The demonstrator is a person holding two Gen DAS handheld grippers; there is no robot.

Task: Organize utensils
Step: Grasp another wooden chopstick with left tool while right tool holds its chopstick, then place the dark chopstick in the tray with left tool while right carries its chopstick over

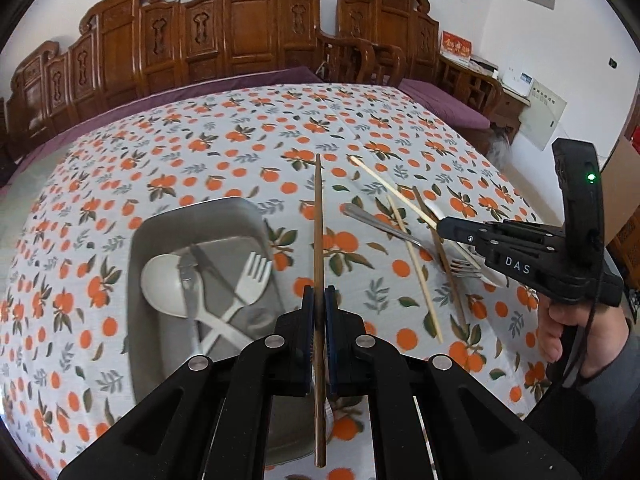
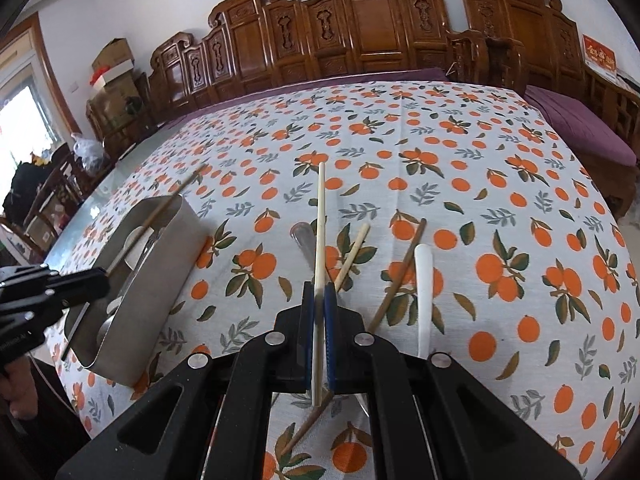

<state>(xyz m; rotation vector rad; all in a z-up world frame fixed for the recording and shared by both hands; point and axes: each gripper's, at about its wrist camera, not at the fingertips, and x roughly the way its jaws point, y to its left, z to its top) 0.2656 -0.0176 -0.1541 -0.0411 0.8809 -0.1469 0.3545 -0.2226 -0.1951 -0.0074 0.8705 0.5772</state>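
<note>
My left gripper [image 1: 319, 294] is shut on a dark brown chopstick [image 1: 318, 216] and holds it above the right rim of a metal tray [image 1: 168, 220]. The tray holds a white spoon [image 1: 162, 284], a white fork [image 1: 250, 280] and a metal utensil. My right gripper [image 2: 319, 292] is shut on a pale chopstick [image 2: 320, 216], lifted over the loose pile. In the pile lie a pale chopstick [image 2: 352, 256], a brown chopstick [image 2: 400, 276], a metal spoon [image 2: 304, 240] and a white spoon handle [image 2: 423, 292]. The tray [image 2: 160, 280] stands left in the right wrist view.
An orange-patterned tablecloth [image 1: 240, 152] covers the table. Carved wooden chairs [image 1: 240, 28] with purple cushions line the far edge. The right gripper [image 1: 444, 226] shows in the left wrist view above a metal fork [image 1: 460, 268]. The left gripper [image 2: 100, 278] shows over the tray.
</note>
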